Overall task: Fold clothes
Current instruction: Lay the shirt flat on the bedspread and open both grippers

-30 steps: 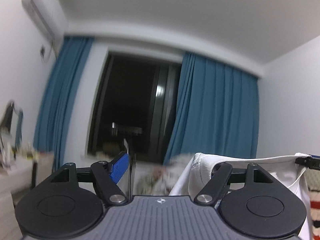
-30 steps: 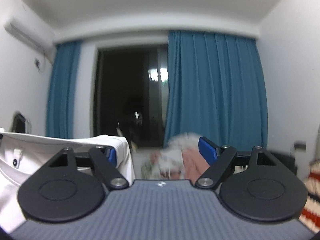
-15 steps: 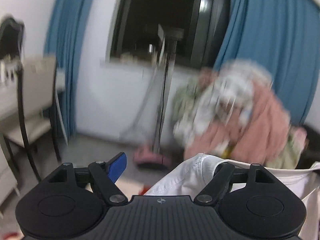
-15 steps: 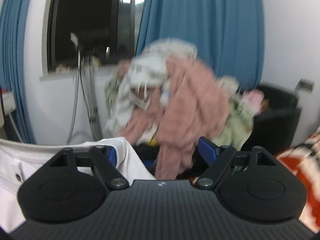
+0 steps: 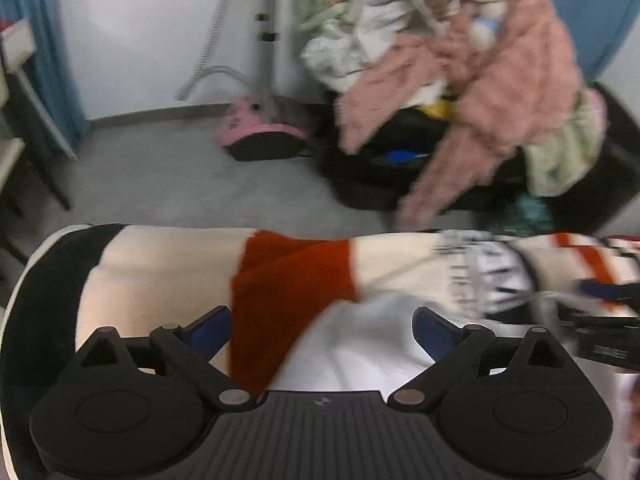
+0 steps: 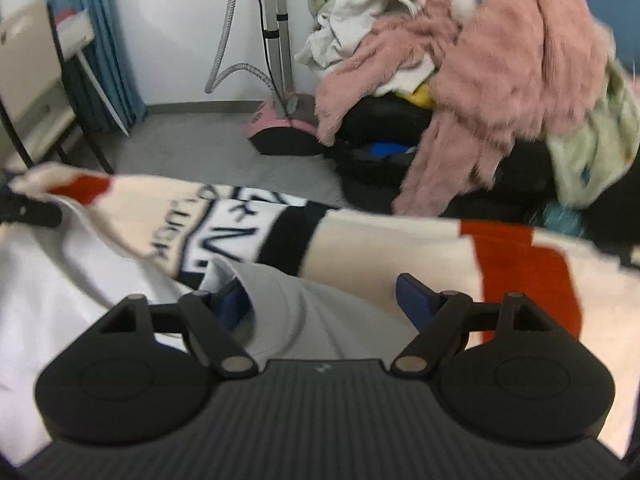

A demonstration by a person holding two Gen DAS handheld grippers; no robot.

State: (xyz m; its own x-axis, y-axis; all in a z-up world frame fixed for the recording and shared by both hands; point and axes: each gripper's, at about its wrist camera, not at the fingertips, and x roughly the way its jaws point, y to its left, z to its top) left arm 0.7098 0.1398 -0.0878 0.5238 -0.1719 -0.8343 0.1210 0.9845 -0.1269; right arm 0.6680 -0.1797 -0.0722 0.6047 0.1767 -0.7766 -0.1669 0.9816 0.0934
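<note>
Both tongs stand with jaws spread over a blanket-covered surface. Left gripper (image 5: pixel 322 330) hovers with its blue pads wide apart; white cloth passes between them, but neither pad presses it. Right gripper (image 6: pixel 320 300) is likewise spread, its left pad touching a raised fold of the same cloth, with no pinch visible.

White garment (image 5: pixel 360 344) lies on the patterned blanket (image 5: pixel 160 264), a cream throw with red and black blocks and printed lettering. In the left wrist view the garment covers the near right part of the blanket; in the right wrist view it spreads from the near left edge toward the middle, where a rounded fold (image 6: pixel 280 296) stands up between the fingers. The far edge of the blanket remains bare.

Beyond the blanket, from left to right: a chair (image 6: pixel 36 92), a pink garment steamer (image 5: pixel 260 136) on the grey floor, and a heap of unfolded clothes (image 6: pixel 480 60) on a dark seat.

Progress, as judged: the garment is laid down but rumpled, with no crisp fold visible, so spreading, smoothing and folding appear to remain, and the heap awaits.
</note>
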